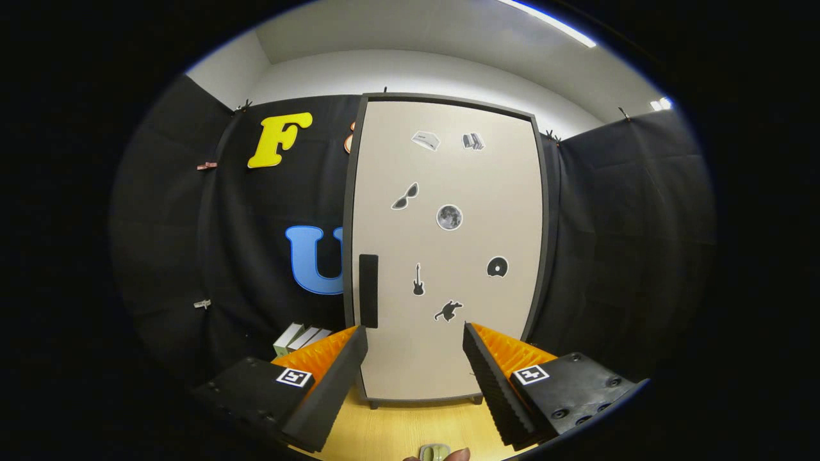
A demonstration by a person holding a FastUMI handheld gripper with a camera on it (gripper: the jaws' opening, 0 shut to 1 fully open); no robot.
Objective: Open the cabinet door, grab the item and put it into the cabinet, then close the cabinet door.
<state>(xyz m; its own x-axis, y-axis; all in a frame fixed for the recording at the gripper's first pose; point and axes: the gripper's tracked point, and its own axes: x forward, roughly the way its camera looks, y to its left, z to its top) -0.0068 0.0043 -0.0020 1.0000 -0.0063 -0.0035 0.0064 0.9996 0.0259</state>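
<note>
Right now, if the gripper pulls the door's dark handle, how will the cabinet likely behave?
The cabinet looks tall and narrow on small feet, so it may tip or slide. Its handle looks rigid. The open gripper holds nothing.

Fisheye cam on claw (415,334), facing cabinet door (448,256), near

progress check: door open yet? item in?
Nothing done yet. The cabinet door is shut, its dark handle untouched. The gripper is open and empty, just ahead of the door. White boxes sit left of the cabinet, unmoved. Left: open, grab the item, place, close.
</note>
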